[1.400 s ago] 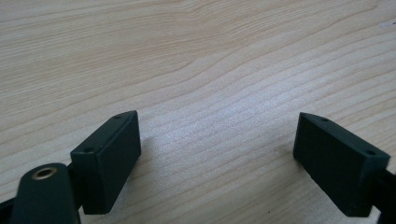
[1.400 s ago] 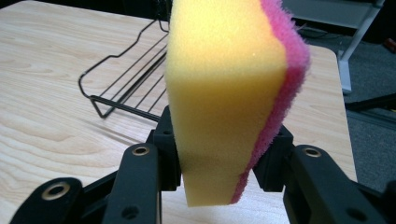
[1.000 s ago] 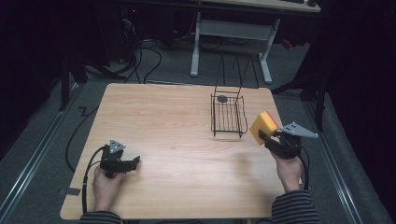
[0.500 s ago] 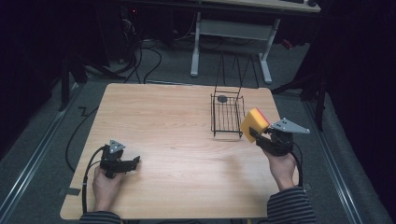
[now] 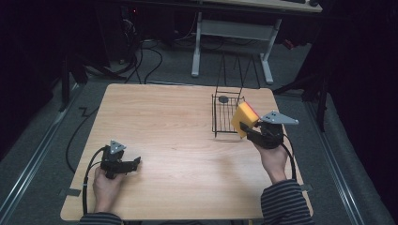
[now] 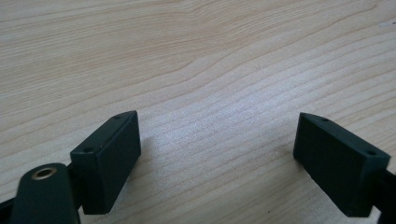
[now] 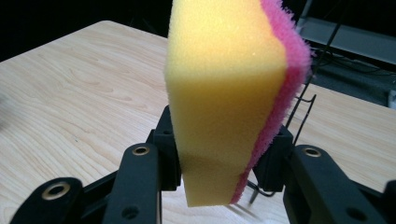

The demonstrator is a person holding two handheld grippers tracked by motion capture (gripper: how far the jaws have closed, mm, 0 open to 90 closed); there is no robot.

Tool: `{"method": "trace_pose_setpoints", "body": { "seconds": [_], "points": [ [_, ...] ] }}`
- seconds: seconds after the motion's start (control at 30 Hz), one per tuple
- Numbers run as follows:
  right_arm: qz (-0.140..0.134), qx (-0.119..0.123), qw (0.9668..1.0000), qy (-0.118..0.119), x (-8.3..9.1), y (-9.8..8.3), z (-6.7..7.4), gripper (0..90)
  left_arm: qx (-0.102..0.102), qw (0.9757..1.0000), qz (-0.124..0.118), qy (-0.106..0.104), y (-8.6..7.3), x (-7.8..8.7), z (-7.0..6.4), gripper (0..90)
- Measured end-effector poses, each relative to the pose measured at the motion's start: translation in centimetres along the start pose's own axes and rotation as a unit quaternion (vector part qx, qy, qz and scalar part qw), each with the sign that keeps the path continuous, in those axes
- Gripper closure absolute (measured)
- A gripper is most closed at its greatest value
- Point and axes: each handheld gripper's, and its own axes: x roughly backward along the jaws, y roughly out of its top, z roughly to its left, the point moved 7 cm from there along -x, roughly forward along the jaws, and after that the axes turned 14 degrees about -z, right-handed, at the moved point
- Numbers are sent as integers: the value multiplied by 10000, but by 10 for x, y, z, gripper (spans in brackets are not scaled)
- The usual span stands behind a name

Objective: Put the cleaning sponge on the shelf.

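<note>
Now right hand-held gripper (image 5: pixel 245 126) clamping sponge (image 5: pixel 245 117), left hand-held gripper (image 5: pixel 136 161) wide open, w/ nothing.

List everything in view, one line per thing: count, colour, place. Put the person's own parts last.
light wooden table: one, pale wood, centre of the high view.
black wire basket: one, black, far right part of the table, a small dark round thing inside at its far end.
yellow and pink sponge: one, yellow with a pink layer, held upright beside the basket.
white-legged desk: one, beyond the table.
left gripper: one, black, open, near left of the table.
right gripper: one, black, shut on the sponge.
hands: two, striped sleeves, bottom edge.
</note>
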Motion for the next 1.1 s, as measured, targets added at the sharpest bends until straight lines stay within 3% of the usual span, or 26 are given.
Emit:
{"method": "trace_pose_setpoints", "body": {
  "seconds": [0.57,0.8,1.1],
  "points": [
    [136,-62,9997,-192,-44,1,-10,604,-13,10000,21,-7,0,0,0,155],
    [288,-79,9990,-341,-61,-7,-17,604,-12,10000,18,-6,0,0,0,155],
    [526,-228,9963,-635,-90,-30,-31,603,-18,10000,16,-3,0,0,0,153]
  ]
}}
